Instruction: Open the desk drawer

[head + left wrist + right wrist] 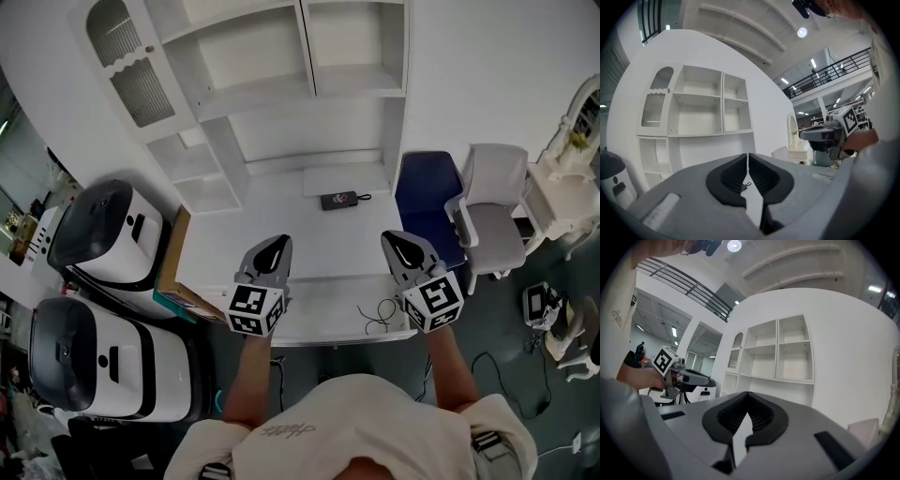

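Note:
The white desk (309,239) carries a white shelf hutch (300,84) at its back. Its front edge (328,339) runs just before my body, and no drawer front shows from above. My left gripper (274,249) and right gripper (401,242) hover level over the front half of the desktop, side by side. In the left gripper view the left gripper (747,155) is shut with nothing between its jaws, facing the hutch (698,108). The right gripper (747,393) is likewise shut and holds nothing. Each gripper view shows the other gripper off to the side.
A black device with a cord (339,200) lies at the desk's back. A thin black cable (380,314) lies near the front right corner. A blue chair (427,202) and a pale chair (492,211) stand to the right. Two white-and-black machines (103,234) and a cardboard box (176,272) stand left.

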### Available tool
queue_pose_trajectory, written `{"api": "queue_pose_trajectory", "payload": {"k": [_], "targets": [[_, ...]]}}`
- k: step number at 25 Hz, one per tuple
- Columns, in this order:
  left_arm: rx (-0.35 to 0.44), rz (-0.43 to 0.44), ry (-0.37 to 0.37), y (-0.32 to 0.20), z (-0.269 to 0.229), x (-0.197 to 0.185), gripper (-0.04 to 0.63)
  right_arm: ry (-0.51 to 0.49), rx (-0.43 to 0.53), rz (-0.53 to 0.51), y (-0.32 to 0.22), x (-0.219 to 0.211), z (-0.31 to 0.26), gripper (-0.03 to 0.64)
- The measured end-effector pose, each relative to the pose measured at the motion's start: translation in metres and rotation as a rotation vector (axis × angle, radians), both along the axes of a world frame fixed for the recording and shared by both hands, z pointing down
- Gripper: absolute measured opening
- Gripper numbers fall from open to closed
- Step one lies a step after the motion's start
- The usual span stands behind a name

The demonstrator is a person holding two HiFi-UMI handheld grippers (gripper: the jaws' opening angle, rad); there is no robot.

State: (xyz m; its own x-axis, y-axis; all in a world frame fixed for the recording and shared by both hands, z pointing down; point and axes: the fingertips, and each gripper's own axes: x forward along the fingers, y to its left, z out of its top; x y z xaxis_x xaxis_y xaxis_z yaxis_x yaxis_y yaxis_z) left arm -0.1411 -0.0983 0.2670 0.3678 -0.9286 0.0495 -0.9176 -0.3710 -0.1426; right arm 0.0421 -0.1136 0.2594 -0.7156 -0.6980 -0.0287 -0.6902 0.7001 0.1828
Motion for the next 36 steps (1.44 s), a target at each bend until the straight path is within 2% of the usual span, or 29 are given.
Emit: {"api": "queue_pose_trajectory", "payload": {"k": [7,17,25,36], "targets": [[-0.028,0.016,-0.001,-0.001,0.012,0.007,0.021,-0.021,-0.042,-0.017,0.004,0.002,0.007,0.002],[-0.018,0.048,-0.007,0.003,0.007,0.019,0.021,-0.022,-0.057,-0.025,0.012,0.003,0.012,0.002],[-0.040,0.072,0.001,0.009,0.013,0.025,0.021,-0.021,-0.053,-0.014,0.016,0.006,0.012,0.002],[-0.015,0.094,-0.002,0.019,0.001,0.034,0.021,-0.027,-0.066,-0.001,0.024,0.010,0.017,0.002]]}}
